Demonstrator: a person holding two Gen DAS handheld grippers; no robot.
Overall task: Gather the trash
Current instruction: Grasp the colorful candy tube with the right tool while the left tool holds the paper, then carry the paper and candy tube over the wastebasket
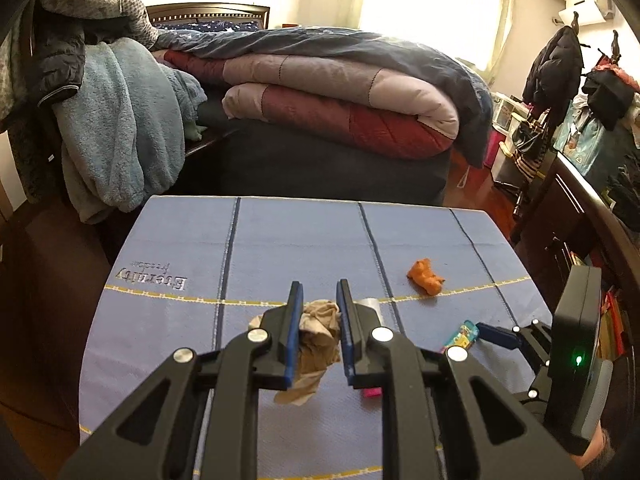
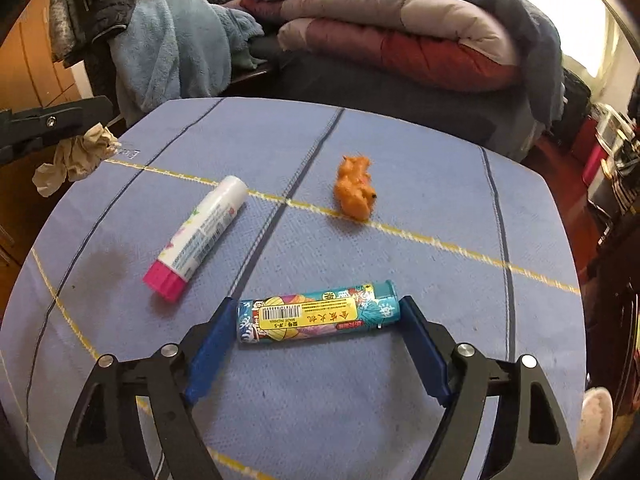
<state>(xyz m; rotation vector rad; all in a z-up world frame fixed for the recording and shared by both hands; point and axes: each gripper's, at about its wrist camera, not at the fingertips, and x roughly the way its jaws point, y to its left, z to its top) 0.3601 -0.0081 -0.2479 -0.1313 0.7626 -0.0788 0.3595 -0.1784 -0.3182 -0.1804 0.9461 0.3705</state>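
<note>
A: What's the left gripper point(image 1: 318, 322) doing rn?

B: It's clamping a crumpled beige paper wad point(image 1: 312, 344) between its blue pads, holding it up off the blue tablecloth point(image 1: 180, 240). Part of the wad is hanging down below the jaws. In the right wrist view the same wad point(image 2: 76, 156) is dangling at the far left edge, over the cloth's corner.

A: And the right gripper point(image 2: 316, 340)?

B: Jaws are standing wide apart, w/ a teal printed tube point(image 2: 318, 316) lying crosswise between them on the cloth. The left pad is sitting right at the tube's end; the right pad is very close to the cap end, but can't tell if either is actually pressing. Tube is lying flat, so not lifted.

A: Other stuff on the cloth?

B: A glue stick point(image 2: 198, 236), white w/ a pink cap, is lying diagonally, left of the tube and apart from it. An orange crumpled scrap point(image 2: 355, 188) is sitting farther back, right on the yellow stitched line. From the left wrist view the scrap point(image 1: 426, 276) is showing to the right of the jaws.

A: Background?

B: Folded quilts point(image 1: 340, 96) are piling on a bed behind the table, and a light blue fleece point(image 1: 120, 128) is draping at left.
</note>
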